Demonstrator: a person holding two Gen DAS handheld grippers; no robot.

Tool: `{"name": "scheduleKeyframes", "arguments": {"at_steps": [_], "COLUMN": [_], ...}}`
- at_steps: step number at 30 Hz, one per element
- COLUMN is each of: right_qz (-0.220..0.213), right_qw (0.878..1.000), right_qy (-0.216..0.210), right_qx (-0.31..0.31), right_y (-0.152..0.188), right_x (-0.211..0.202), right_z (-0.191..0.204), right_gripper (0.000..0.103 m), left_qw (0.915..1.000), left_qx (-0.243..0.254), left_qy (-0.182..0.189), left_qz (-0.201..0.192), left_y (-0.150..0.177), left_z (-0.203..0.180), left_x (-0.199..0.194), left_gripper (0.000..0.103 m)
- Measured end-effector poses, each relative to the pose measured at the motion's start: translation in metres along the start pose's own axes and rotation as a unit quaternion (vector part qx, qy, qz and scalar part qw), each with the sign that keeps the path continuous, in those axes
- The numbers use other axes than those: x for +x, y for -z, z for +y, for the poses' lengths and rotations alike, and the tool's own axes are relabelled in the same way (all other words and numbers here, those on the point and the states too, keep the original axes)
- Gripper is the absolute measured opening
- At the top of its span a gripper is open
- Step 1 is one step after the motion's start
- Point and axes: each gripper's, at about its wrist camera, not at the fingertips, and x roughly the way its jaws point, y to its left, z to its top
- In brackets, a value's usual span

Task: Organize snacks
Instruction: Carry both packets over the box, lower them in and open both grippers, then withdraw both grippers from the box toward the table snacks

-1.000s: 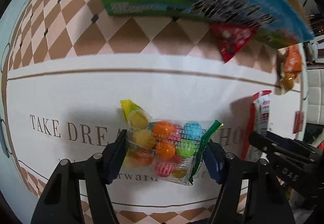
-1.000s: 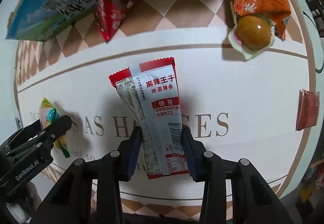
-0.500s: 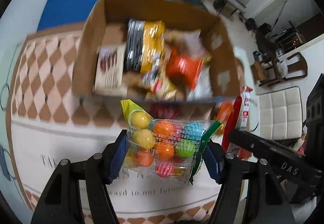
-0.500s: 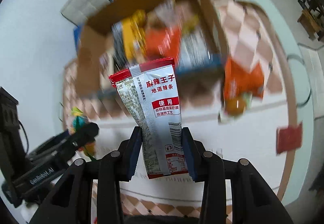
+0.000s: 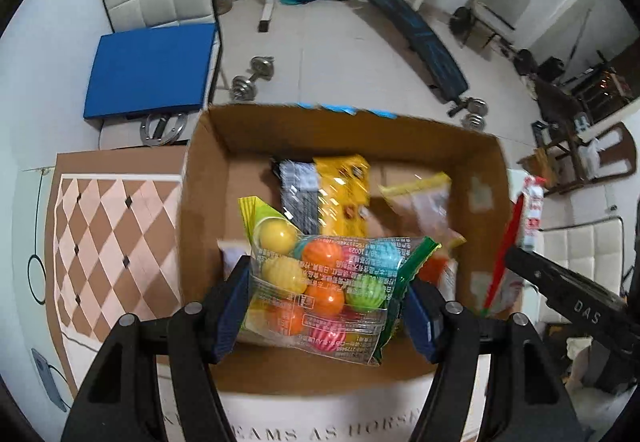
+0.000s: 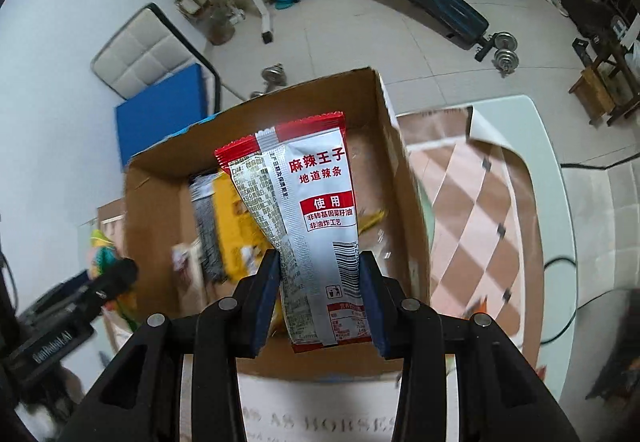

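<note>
Candy bag (image 5: 324, 294), spicy-strip packet (image 6: 316, 238) clamped above open box (image 5: 202, 210).

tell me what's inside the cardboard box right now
Inside the cardboard box lie a yellow packet, a dark striped packet and a clear packet. The candy bag held over the box hides the near part of its floor.

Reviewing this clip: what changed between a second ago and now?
Both grippers lifted from the tablecloth to above the open cardboard box. The left gripper still clamps the bag of coloured balls; the right gripper still clamps the red-and-silver packet. Nothing released.
</note>
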Motion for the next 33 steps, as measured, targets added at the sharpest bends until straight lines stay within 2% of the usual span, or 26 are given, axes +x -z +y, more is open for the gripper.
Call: {"name": "scheduleKeyframes", "arguments": {"at_steps": [6,14,16,18,19,21,23,33], "right_qz": [0.021,0.039,0.05,0.053,0.052,0.055,0.059,0.055], "right_qw": [0.999,0.998,0.997,0.997,0.997,0.997,0.996,0.995], "right_qy": [0.034,0.057,0.058,0.057,0.06,0.062,0.062,0.069], "right_qx": [-0.003,0.004,0.005,0.001,-0.003,-0.009,-0.014,-0.037], "right_y": [-0.031,-0.053,-0.056,-0.056,-0.055,-0.054,-0.052,-0.033], "right_x": [0.042,0.077,0.085,0.088,0.089,0.089,0.09,0.076], "right_z": [-0.001,-0.003,-0.003,-0.003,-0.002,0.001,0.004,0.013], "right_gripper": [0.042,0.045,0.053,0.084,0.085,0.087,0.09,0.091], "left_qw": [0.9987,0.9941,0.9936,0.9931,0.9927,0.9934,0.9946,0.9976], "left_qx": [-0.009,-0.004,-0.003,0.0,0.0,0.0,-0.003,0.005], "left_qy": [-0.03,-0.066,-0.065,-0.067,-0.07,-0.065,-0.058,-0.04], "left_qz": [0.039,0.086,0.092,0.096,0.099,0.094,0.086,0.055], "left_y": [-0.032,-0.044,-0.044,-0.045,-0.045,-0.047,-0.048,-0.035], "left_z": [0.019,0.029,0.029,0.028,0.027,0.026,0.024,0.011], "left_x": [0.043,0.086,0.092,0.097,0.098,0.097,0.094,0.07], "left_gripper": [0.066,0.068,0.07,0.074,0.086,0.092,0.092,0.092]}}
